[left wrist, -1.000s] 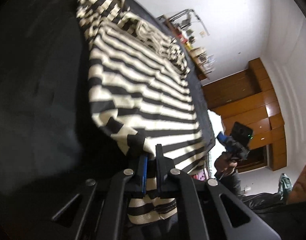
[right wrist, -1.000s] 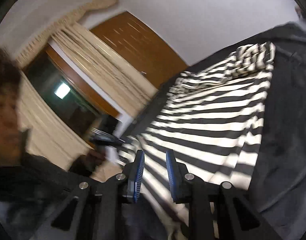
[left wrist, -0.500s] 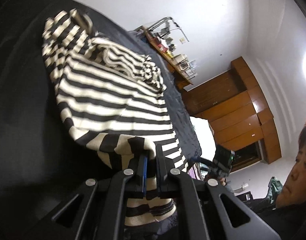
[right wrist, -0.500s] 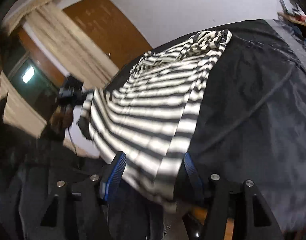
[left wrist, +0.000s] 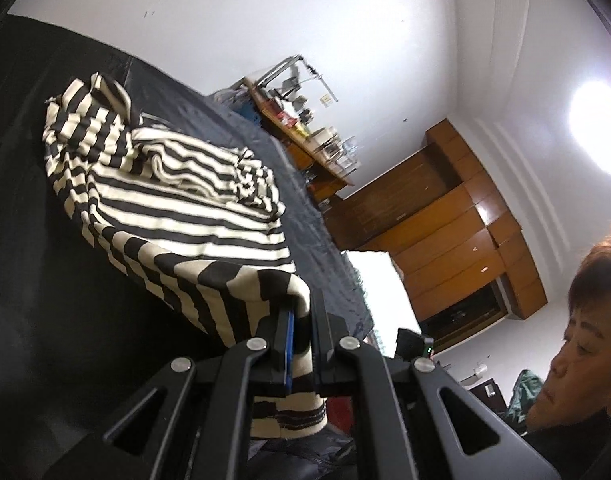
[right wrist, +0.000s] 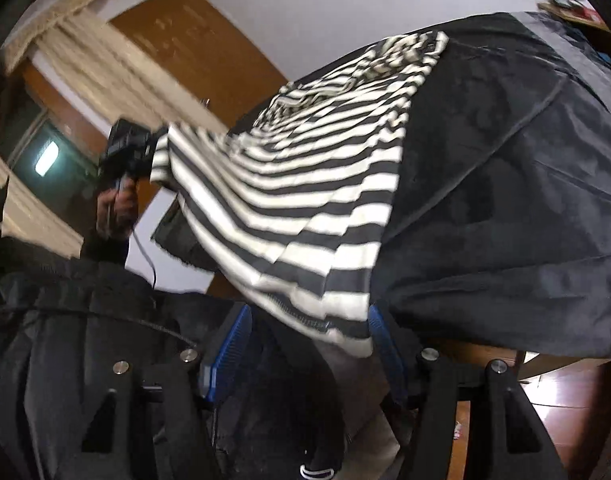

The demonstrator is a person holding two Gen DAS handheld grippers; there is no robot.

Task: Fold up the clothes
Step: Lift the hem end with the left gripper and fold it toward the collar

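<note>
Two grippers work one striped garment (left wrist: 177, 208). Left gripper (left wrist: 301, 320): jaws clamped on a hem corner, lifting it off the dark bed cover (left wrist: 45, 280); the remaining fabric lies bunched toward the far wall. Right gripper (right wrist: 309, 344): jaws set wide, straddling the opposite hem corner where it overhangs the bed's near edge, pads not pressing. Bare cover extends on both sides of the garment. Wooden cabinets (left wrist: 445, 240) stand beyond the bed.
</note>
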